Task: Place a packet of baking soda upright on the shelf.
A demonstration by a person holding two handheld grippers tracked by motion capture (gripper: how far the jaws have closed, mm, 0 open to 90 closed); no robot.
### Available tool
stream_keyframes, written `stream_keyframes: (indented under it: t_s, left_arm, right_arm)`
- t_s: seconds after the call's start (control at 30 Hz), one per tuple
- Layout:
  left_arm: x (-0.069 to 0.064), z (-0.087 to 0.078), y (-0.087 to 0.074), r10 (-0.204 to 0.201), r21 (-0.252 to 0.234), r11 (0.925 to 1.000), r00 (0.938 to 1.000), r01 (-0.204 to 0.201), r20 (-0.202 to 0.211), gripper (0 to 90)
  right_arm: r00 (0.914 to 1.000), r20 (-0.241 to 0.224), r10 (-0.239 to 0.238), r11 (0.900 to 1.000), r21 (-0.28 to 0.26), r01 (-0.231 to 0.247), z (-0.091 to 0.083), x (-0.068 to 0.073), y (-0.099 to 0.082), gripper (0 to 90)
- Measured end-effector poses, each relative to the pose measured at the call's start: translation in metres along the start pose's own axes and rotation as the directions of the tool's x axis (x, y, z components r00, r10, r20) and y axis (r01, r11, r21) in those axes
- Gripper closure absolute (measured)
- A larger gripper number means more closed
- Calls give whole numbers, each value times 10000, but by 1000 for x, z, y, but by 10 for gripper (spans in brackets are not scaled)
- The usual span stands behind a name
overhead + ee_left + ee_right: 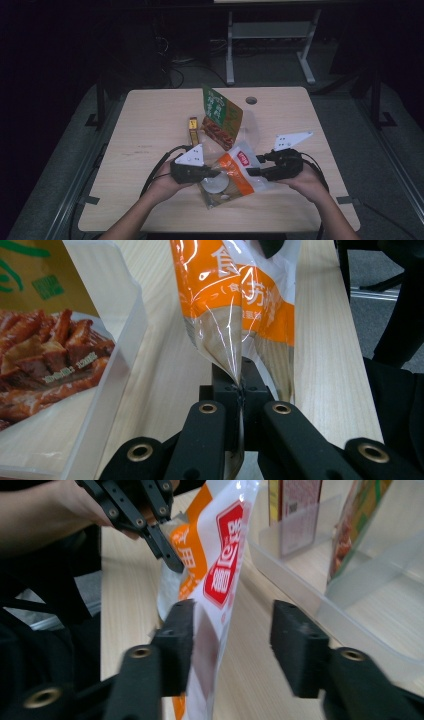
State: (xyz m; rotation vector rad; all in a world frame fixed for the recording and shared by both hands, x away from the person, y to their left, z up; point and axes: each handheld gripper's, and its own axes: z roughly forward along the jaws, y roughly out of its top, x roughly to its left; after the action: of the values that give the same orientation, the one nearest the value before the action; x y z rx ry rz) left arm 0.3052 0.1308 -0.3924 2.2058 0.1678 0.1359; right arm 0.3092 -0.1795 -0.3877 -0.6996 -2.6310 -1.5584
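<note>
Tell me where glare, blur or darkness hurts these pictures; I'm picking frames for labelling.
High view: dim, black surroundings, only the pale wooden table lit. Left gripper view: sharp, white glare streaks on the glossy orange-and-clear plastic snack bag. Right gripper view: soft throughout; the right tongs blur up close, and the clear plastic bin washes pale.

Chinese "食" on orange pouch (240, 290)

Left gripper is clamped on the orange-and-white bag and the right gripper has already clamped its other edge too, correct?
Not quite. The left gripper is clamped on the orange-and-white bag, but the right gripper has not: the right gripper view shows its jaws apart, the bag's edge between them with a clear gap on one side.
</note>
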Motion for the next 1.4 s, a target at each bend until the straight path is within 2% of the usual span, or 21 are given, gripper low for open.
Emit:
stream_keyframes:
  t_s: [0.13,0.3,0.43,0.63,0.67,0.73,0.87,0.93,1.0,1.03,1.07,1.13,1.2,1.23,1.27,1.37,1.4]
  left_arm:
    - [-2,-1,3,33,-103,9999,10000,-33,-49,895]
    - [-4,-1,5,97,-176,9998,9999,-99,-87,895]
    - [-3,-3,5,25,-318,9995,10000,-28,-80,895]
    - [-3,-5,6,-25,-416,9991,9999,20,-130,896]
    - [-3,-5,6,-64,-482,9988,9999,61,-80,895]
    - [-2,-5,6,-63,-499,9987,10000,61,-27,895]
    - [-1,-4,4,-186,-665,9976,9998,193,115,889]
    - [0,-4,4,-351,-732,9966,9991,367,223,847]
    - [1,-4,3,-435,-746,9962,9987,453,257,728]
    - [2,-4,3,-599,-715,9955,9978,618,275,728]
    - [3,-3,2,-757,-583,9952,9962,781,429,619]
    - [3,-4,1,-771,-581,9952,9962,794,400,532]
    - [2,-5,1,-795,-564,9951,9965,808,250,408]
    - [1,-7,0,-811,-612,9948,9967,814,66,408]
    - [1,-12,-1,-942,-662,9934,9955,932,-110,345]
    - [2,-18,-4,-1064,-633,9925,9940,1047,-238,314]
    - [3,-25,-10,-1162,-550,9919,9925,1141,-370,312]
  right_arm:
    - [9995,-295,-96,9999,-130,92,1,3,4,671]
    - [9978,-607,-264,9996,-66,260,5,6,6,750]
    - [9974,-644,-331,9994,31,333,6,7,7,813]
    - [9970,-660,-407,9991,80,413,5,7,6,842]
    - [9966,-699,-447,9989,126,457,5,7,6,892]
    - [9955,-731,-607,9980,119,617,5,7,7,898]
    - [9948,-841,-575,9983,66,583,3,7,8,900]
    - [9932,-1022,-562,9984,-84,556,0,7,10,900]
    - [9934,-962,-627,9980,-130,617,-2,8,11,900]
    - [9936,-896,-688,9976,-138,679,-3,8,11,900]
    - [9929,-979,-681,9975,-229,662,-5,9,12,900]
    - [9927,-944,-746,9971,-251,725,-7,10,13,900]
    - [9928,-912,-778,9968,-274,756,-10,11,14,900]
    - [9928,-912,-778,9968,-274,756,-10,11,14,900]
    - [9928,-883,-807,9965,-301,783,-12,11,14,900]
    - [9929,-798,-877,9959,-273,858,-15,12,16,900]
    - [9931,-722,-921,9954,-339,898,-20,13,17,900]
